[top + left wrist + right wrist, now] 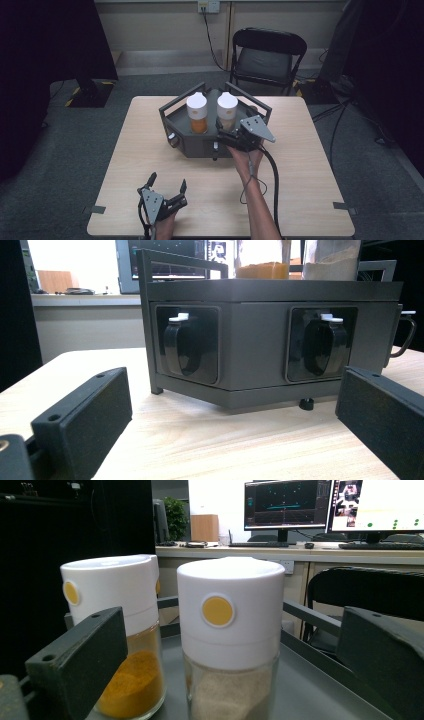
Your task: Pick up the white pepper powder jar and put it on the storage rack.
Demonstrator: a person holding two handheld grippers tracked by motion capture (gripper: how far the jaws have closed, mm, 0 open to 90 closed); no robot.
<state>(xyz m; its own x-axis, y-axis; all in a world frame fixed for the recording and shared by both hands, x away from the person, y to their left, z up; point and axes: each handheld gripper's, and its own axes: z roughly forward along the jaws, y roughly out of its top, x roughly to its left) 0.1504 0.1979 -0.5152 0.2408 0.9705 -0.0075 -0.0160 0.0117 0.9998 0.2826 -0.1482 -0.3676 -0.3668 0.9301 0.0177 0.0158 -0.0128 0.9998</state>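
A dark grey six-sided rack (200, 142) stands mid-table with two white-lidded jars on top. One jar holds orange powder (197, 115), the other beige powder (227, 111). My right gripper (226, 131) is open at the rack's front right, pointing at the beige jar. In the right gripper view the beige jar (230, 630) stands between the spread jaws, untouched, with the orange jar (117, 635) to its left. My left gripper (167, 182) rests open near the table's front edge. In the left gripper view it (232, 412) faces the rack's front (252, 347), which has two recessed black handles (187, 342).
A black folding chair (267, 55) stands behind the table. The rack has rail bars (182, 97) around its top and a small knob (172, 139) on its left face. Cables trail from the right gripper along the forearm. Grey tape marks (345, 206) sit at the table's front corners.
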